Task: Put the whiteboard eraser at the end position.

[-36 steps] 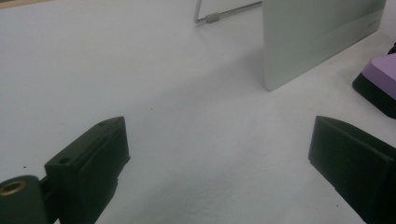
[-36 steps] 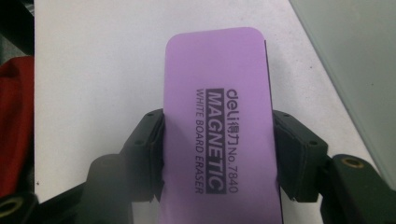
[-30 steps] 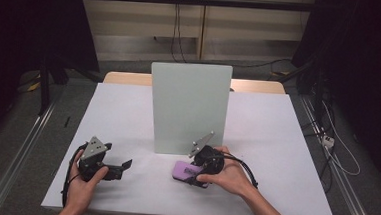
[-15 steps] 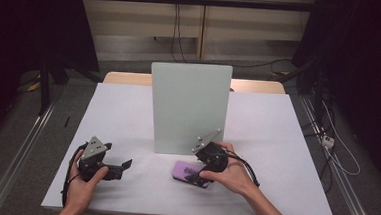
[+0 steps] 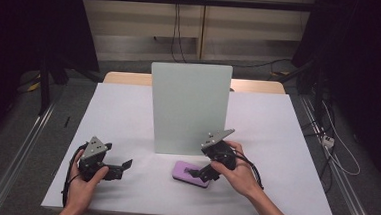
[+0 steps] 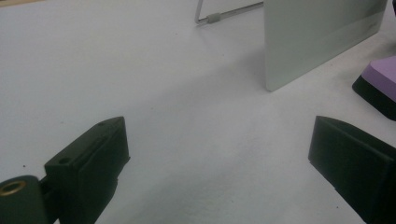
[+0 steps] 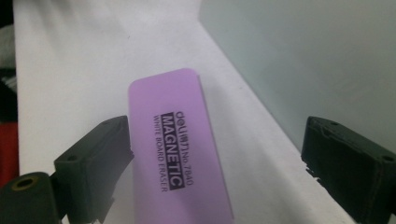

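A purple magnetic whiteboard eraser (image 5: 189, 172) with a black base lies flat on the white table, just in front of an upright whiteboard panel (image 5: 189, 107). My right gripper (image 5: 200, 174) hovers over the eraser's right end, open; in the right gripper view the eraser (image 7: 180, 149) lies between the spread jaws, nearer the left one, untouched. My left gripper (image 5: 123, 164) rests low at the table's front left, open and holding nothing. In the left gripper view the panel (image 6: 317, 37) and a corner of the eraser (image 6: 378, 86) lie ahead to the right.
The white table (image 5: 128, 113) spreads wide on both sides of the panel. A wire stand foot (image 6: 212, 17) props the panel from behind. Cables trail from both grippers toward the front edge. Dark floor and metal rails flank the table.
My right gripper has shifted slightly right and back along the eraser, its hand turning a little. The left gripper has stayed where it was.
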### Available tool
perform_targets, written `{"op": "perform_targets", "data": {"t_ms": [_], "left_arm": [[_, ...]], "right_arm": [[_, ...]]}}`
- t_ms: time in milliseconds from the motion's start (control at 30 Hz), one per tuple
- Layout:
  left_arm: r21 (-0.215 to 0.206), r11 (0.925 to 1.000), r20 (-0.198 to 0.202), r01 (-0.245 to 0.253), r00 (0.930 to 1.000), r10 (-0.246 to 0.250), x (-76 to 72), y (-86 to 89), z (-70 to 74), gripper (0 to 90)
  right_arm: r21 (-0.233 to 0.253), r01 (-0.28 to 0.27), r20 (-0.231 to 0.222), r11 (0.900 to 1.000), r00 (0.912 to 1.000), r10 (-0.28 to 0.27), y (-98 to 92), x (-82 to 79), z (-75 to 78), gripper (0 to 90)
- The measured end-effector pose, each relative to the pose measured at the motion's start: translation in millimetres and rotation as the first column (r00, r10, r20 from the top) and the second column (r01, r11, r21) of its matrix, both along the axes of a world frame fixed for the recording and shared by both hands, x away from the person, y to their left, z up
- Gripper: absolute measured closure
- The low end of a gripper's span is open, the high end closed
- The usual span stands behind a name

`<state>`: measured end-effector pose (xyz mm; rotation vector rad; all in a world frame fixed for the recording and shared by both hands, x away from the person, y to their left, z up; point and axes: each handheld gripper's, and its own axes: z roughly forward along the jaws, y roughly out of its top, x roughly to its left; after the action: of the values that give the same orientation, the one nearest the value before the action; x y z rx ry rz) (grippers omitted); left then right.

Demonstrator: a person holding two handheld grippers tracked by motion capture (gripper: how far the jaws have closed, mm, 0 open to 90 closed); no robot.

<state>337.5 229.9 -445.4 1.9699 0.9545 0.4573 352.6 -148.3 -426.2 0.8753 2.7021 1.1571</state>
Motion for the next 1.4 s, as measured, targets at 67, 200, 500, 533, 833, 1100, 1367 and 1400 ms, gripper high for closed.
{"op": "perform_targets", "data": {"t_ms": [67,200,500,533,833,1100,1367,1400], "left_arm": [[-0.004,1.0000,-0.001,0.001,1.0000,-0.001,-0.3,0.0,0.1,5.0],[-0.005,1.0000,-0.006,-0.007,1.0000,0.007,0.6,0.3,-0.8,5.0],[-0.005,0.9999,-0.001,-0.010,0.9999,0.010,-1.1,-0.8,0.0,5.6],[-0.007,0.9999,-0.001,-0.010,1.0000,0.010,-1.2,-1.0,0.2,5.6],[-0.009,0.9998,0.005,-0.018,0.9998,0.018,-2.9,-1.7,1.8,5.6],[-0.017,0.9995,0.005,-0.027,0.9996,0.027,-4.1,-1.6,2.2,5.6],[-0.018,0.9996,0.000,-0.020,0.9998,0.020,-4.6,-2.2,2.5,5.3],[-0.022,0.9995,-0.002,-0.021,0.9998,0.021,-4.8,-2.6,2.4,5.3]], "right_arm": [[-0.002,0.035,0.019,0.999,0.9992,-0.035,-4.0,-1.1,-0.3,8.8],[0.017,0.117,0.040,0.993,0.9923,-0.117,-14.1,-1.9,-0.4,9.3],[0.069,0.239,0.052,0.969,0.9688,-0.242,-35.9,-6.4,-3.3,9.3],[0.074,0.246,0.052,0.966,0.9668,-0.250,-38.6,-7.3,-3.7,9.3],[0.085,0.319,0.085,0.944,0.9416,-0.326,-57.6,-15.7,-8.0,9.3],[0.096,0.376,0.109,0.922,0.9164,-0.385,-76.0,-23.0,-12.6,9.3],[0.111,0.415,0.092,0.903,0.9004,-0.425,-95.1,-28.9,-17.3,9.3],[0.113,0.419,0.088,0.901,0.8989,-0.429,-97.7,-29.4,-17.9,9.3]]}}
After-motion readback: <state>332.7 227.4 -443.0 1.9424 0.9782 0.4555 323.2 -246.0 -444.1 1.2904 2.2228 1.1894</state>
